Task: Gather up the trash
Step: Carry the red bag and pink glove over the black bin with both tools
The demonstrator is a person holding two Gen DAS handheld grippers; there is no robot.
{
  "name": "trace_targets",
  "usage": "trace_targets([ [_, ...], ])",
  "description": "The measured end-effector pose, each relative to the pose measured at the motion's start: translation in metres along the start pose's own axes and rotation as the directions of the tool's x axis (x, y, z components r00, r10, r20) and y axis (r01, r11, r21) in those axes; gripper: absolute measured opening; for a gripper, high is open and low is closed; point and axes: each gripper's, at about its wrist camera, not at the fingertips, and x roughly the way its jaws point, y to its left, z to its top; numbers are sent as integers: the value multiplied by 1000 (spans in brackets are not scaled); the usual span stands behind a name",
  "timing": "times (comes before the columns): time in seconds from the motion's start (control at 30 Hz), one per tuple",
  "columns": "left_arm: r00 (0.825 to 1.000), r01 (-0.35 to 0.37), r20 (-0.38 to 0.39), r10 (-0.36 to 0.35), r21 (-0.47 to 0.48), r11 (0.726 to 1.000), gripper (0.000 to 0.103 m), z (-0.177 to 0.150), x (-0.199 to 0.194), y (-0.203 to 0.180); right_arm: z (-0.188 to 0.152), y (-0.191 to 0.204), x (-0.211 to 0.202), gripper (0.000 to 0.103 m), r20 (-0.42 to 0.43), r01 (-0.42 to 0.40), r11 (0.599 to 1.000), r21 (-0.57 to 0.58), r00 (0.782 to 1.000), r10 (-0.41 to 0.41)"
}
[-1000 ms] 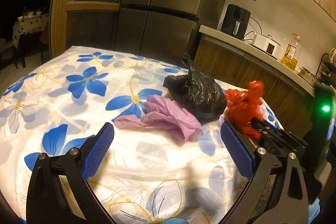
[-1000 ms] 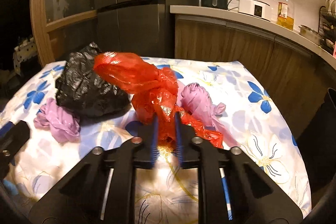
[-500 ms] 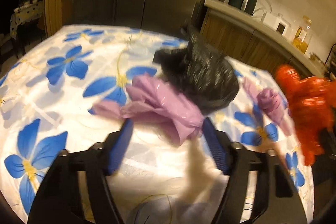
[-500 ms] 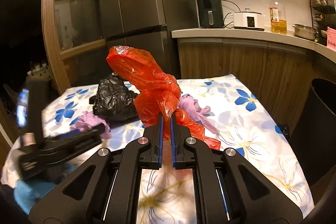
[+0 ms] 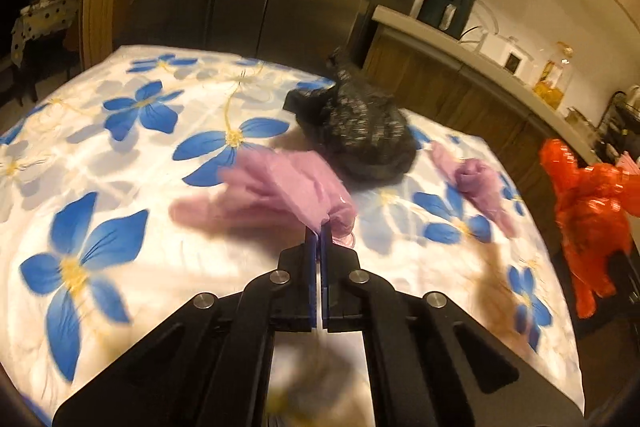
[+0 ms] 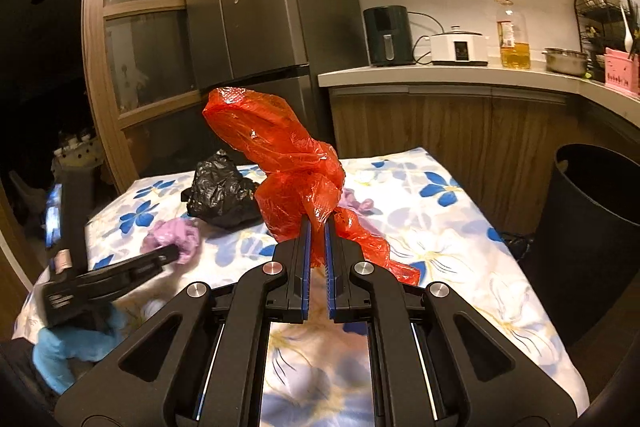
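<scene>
My left gripper (image 5: pixel 319 231) is shut on a crumpled pink plastic bag (image 5: pixel 280 191) lying on the flowered tablecloth (image 5: pixel 120 155). My right gripper (image 6: pixel 317 227) is shut on a red plastic bag (image 6: pixel 288 163) and holds it above the table; the red bag also hangs at the right in the left wrist view (image 5: pixel 584 203). A black bag (image 5: pixel 360 139) sits behind the pink one, and a second pink bag (image 5: pixel 476 183) lies to its right. The left gripper shows in the right wrist view (image 6: pixel 120 271), at the pink bag (image 6: pixel 176 237).
A black trash bin (image 6: pixel 588 227) stands at the table's right side. A fridge (image 6: pixel 256 7) and a wooden counter (image 6: pixel 440 75) with appliances stand behind the table. A blue cloth (image 6: pixel 60 351) lies at the lower left.
My left gripper has moved forward and closed on the pink bag. My right gripper has lifted the red bag higher and pulled back from the table.
</scene>
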Motion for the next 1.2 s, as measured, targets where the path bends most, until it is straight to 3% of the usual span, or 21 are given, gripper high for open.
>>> trace_targets([
  [0.17, 996, 13, 84, -20, 79, 997, 1, -18, -41, -21, -1, -7, -17, 6, 18, 18, 1000, 11, 1000, -18],
  [0.37, 988, 72, 121, -91, 150, 986, 1, -20, -65, -50, -1, -19, -37, 6, 42, 34, 999, 25, 998, -35],
  [0.67, 957, 187, 167, -235, 261, 947, 1, -24, -87, -109, 3, -54, -69, 6, 91, 93, 994, 64, 991, -98],
  [0.93, 927, 274, 144, -345, 367, 889, 1, -26, -87, -180, 13, -103, -93, 6, 129, 183, 977, 107, 972, -197],
  [1.2, 886, 370, 93, -454, 449, 813, 1, -26, -77, -257, 31, -164, -113, 6, 169, 285, 944, 167, 935, -313],
])
